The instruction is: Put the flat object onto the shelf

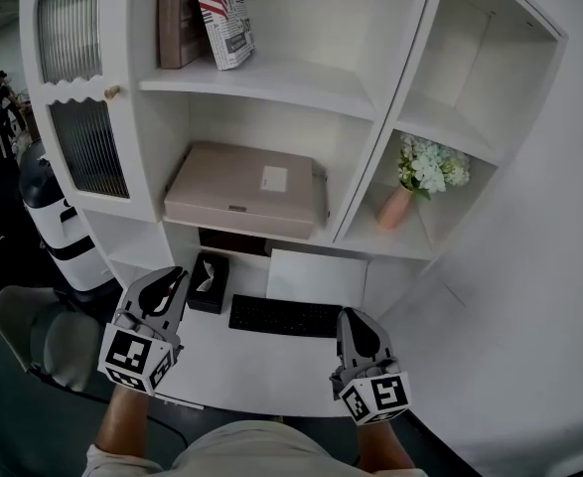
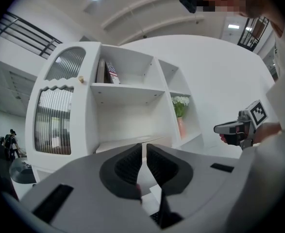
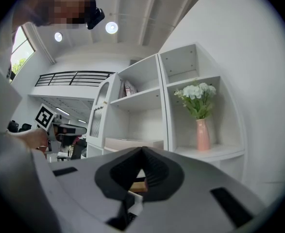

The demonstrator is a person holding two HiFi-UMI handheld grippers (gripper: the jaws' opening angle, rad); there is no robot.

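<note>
A flat beige box point(image 1: 246, 189) lies on the middle shelf of the white shelf unit point(image 1: 271, 76); it also shows as a pale slab point(image 3: 132, 142) in the right gripper view. Neither gripper touches it. My left gripper point(image 1: 175, 278) hovers over the desk's left end, below the box, pointing level at the shelves. Its jaws point(image 2: 143, 147) are shut with nothing between them. My right gripper point(image 1: 354, 318) hangs over the desk's front right, and its jaws point(image 3: 142, 150) meet at the tips, holding nothing.
On the white desk point(image 1: 271, 371) lie a black keyboard point(image 1: 286, 316), a black tissue box point(image 1: 209, 281) and a white flat panel point(image 1: 316, 276). A pink vase of flowers point(image 1: 410, 185) stands in the right compartment. Books point(image 1: 207, 13) lean on the top shelf. A ribbed glass door point(image 1: 87, 142) is at left.
</note>
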